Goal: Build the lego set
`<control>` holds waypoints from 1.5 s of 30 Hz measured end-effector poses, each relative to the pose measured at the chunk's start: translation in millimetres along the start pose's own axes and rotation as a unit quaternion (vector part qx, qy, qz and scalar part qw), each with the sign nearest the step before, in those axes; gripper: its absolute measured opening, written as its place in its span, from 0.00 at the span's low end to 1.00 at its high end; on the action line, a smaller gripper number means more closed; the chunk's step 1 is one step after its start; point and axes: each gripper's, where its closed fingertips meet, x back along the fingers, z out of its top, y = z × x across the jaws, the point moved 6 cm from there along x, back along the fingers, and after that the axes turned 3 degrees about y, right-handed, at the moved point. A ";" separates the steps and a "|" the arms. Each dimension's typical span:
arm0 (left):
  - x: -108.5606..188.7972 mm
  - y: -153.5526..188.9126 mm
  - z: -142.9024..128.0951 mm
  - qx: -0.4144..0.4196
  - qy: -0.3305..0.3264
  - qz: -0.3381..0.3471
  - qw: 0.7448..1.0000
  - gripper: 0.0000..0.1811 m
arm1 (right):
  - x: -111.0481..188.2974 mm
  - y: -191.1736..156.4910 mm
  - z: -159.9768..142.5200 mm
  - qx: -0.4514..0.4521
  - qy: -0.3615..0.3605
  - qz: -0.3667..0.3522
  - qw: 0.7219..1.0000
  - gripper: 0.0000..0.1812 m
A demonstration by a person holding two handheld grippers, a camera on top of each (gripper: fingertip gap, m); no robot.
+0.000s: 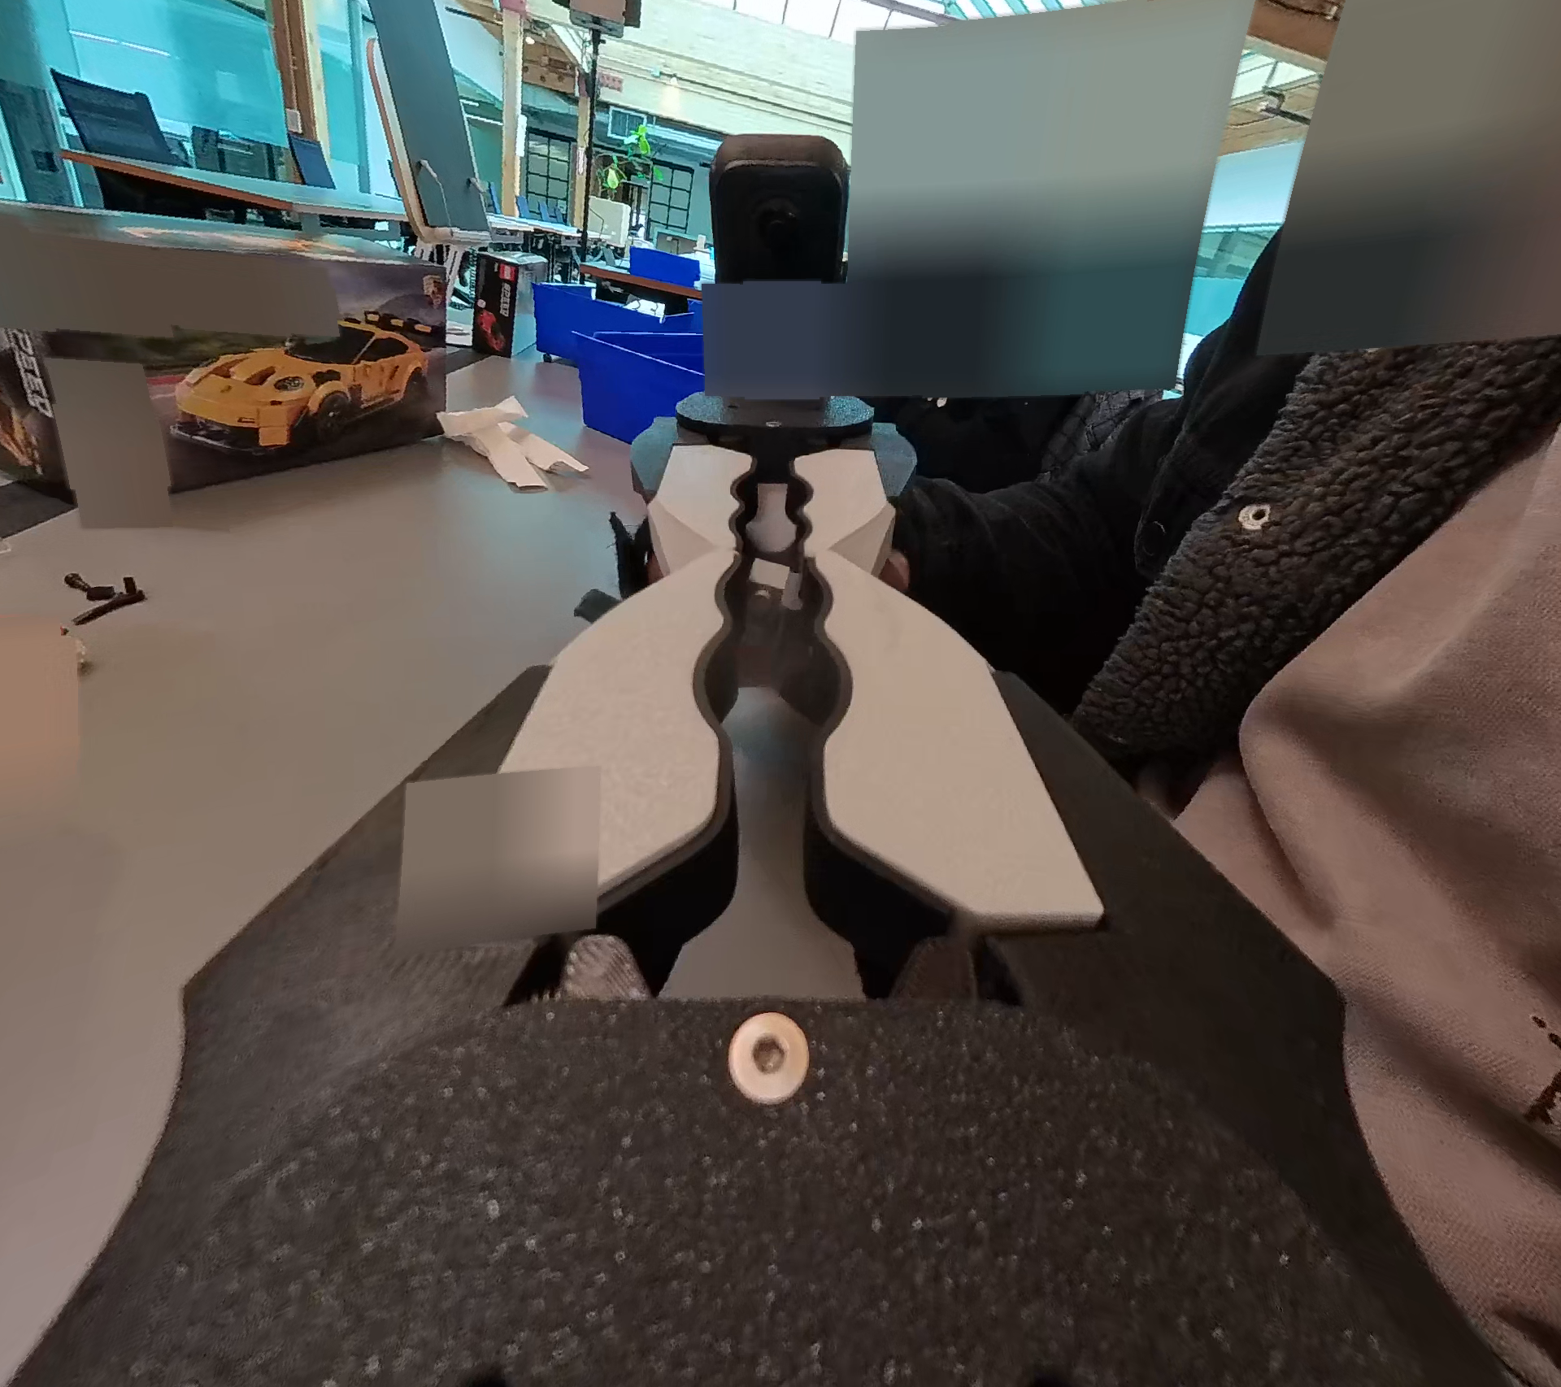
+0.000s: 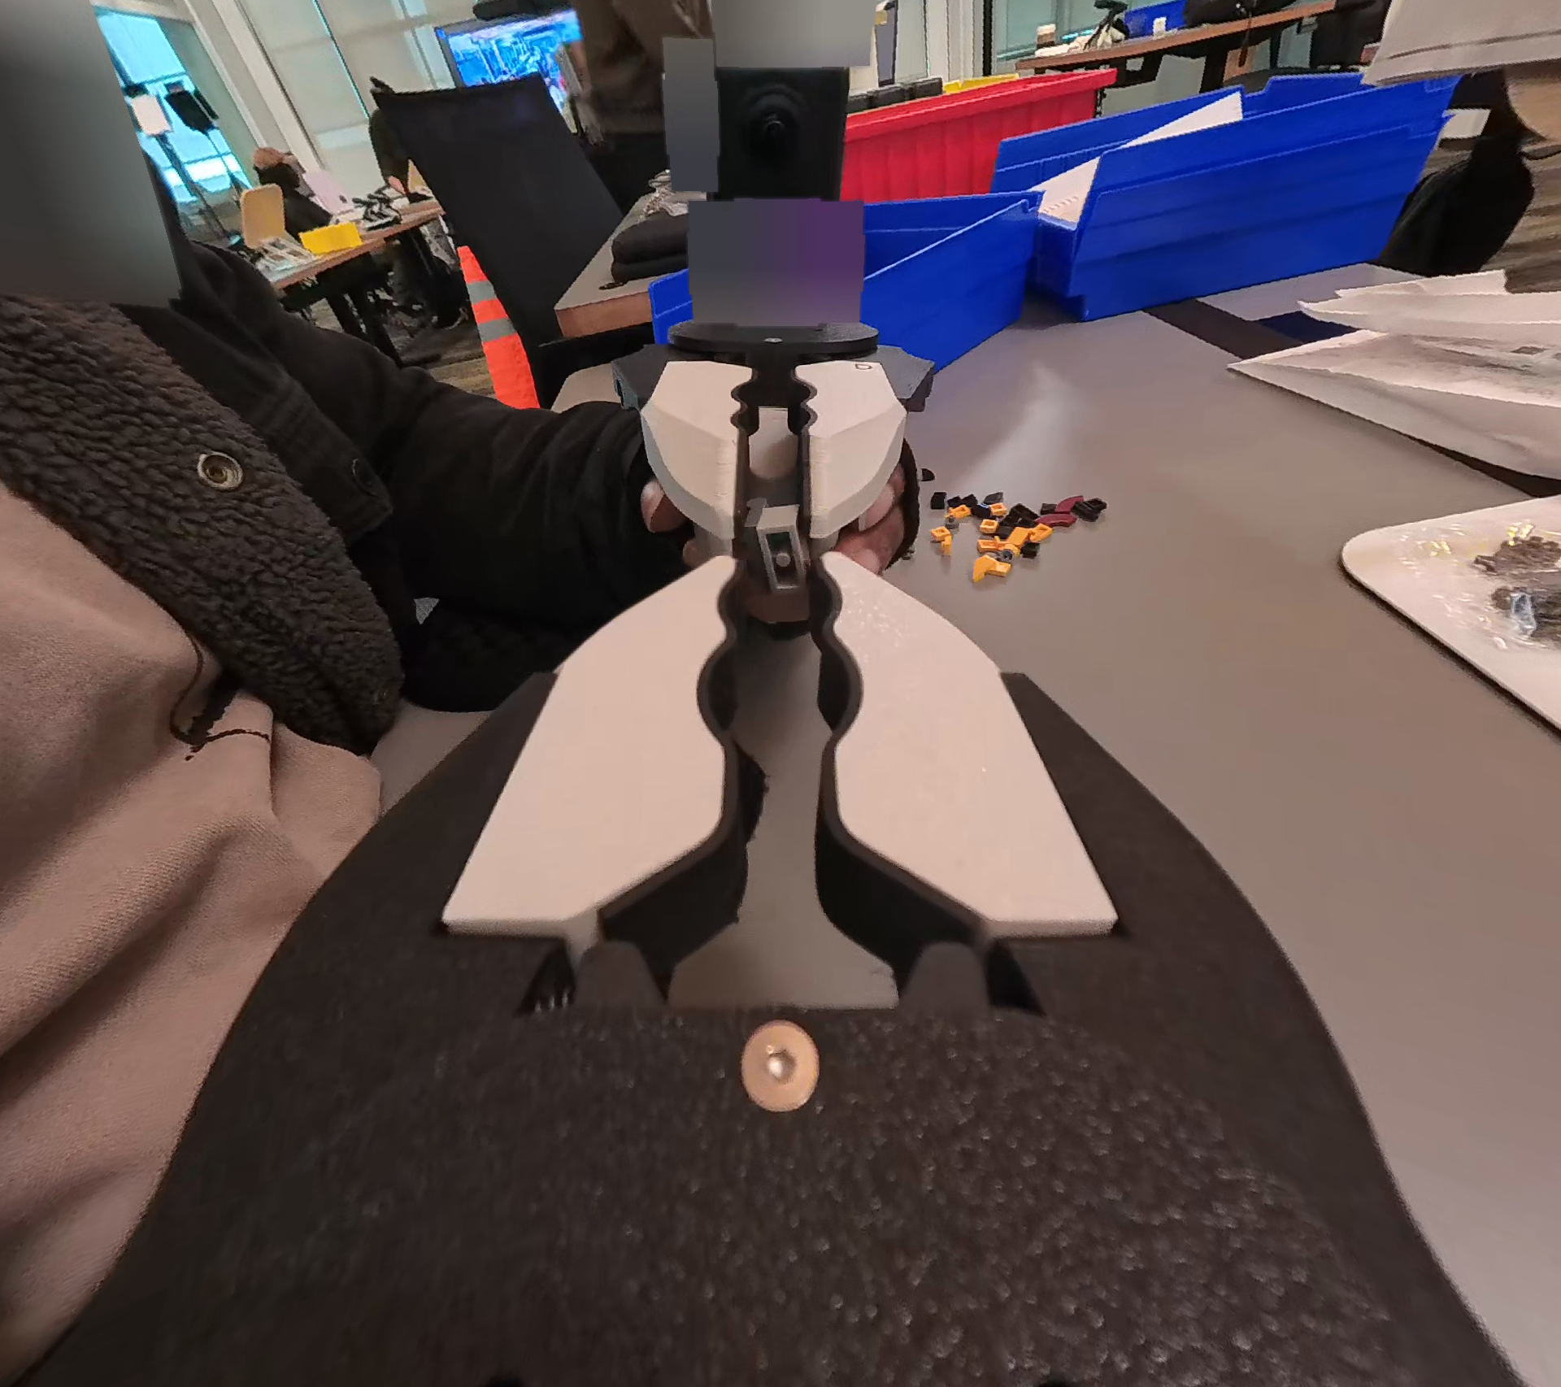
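Lego box [image 1: 279, 375] standing on the grey table [image 1: 338, 671] is carrying printed lettering beside a yellow car picture. Smaller black box [image 1: 498, 312] behind is showing lettering too. Printed paper sheets [image 2: 1436, 367] are lying at the table's right; print too small to make out.

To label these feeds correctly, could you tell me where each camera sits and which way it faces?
Left wrist view: on the left gripper, looking along its fingers at the right gripper facing it; sleeve right.
Right wrist view: on the right gripper, facing the left gripper; hand behind, loose lego pieces beyond.
Shared: both grippers, tip to tip, table.
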 end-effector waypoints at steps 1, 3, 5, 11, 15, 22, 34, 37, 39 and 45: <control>-0.1 0.3 0.0 0.001 0.000 -0.002 1.000 0.06 | 0.2 -0.3 0.2 0.003 0.001 0.000 1.000 0.07; -0.4 0.7 -0.1 0.004 0.001 -0.005 1.000 0.06 | 0.8 -1.1 0.4 0.010 -0.002 0.001 1.000 0.07; -0.4 1.0 1.4 0.004 0.010 -0.003 1.000 0.06 | 1.3 -0.6 1.7 -0.012 0.003 0.008 1.000 0.07; 2.2 13.0 15.7 -0.120 0.045 0.010 0.992 0.23 | 4.9 1.9 9.9 -0.261 0.102 0.132 0.951 0.07; -5.3 19.9 10.3 -0.233 -0.008 0.051 0.971 0.20 | -0.4 -2.7 5.8 -0.360 0.111 0.199 0.905 0.07; -7.4 24.3 8.6 -0.323 -0.042 0.084 0.942 0.10 | -1.6 -2.3 0.6 -0.404 0.103 0.219 0.882 0.07; 40.1 -14.6 30.4 -0.174 -0.026 0.202 0.963 0.09 | 44.0 44.8 13.0 -0.118 0.004 -0.068 0.991 0.10; 64.9 -30.7 29.7 -0.114 -0.016 0.249 0.962 0.09 | 44.7 66.6 1.4 -0.014 -0.141 -0.130 0.981 0.10; 75.6 -39.0 26.8 -0.084 -0.007 0.266 0.960 0.09 | 37.5 80.2 -8.4 0.016 -0.235 -0.112 0.965 0.12; 76.6 -45.8 19.4 -0.066 -0.014 0.269 0.961 0.09 | 1.5 85.7 -40.2 -0.006 -0.398 0.032 0.917 0.30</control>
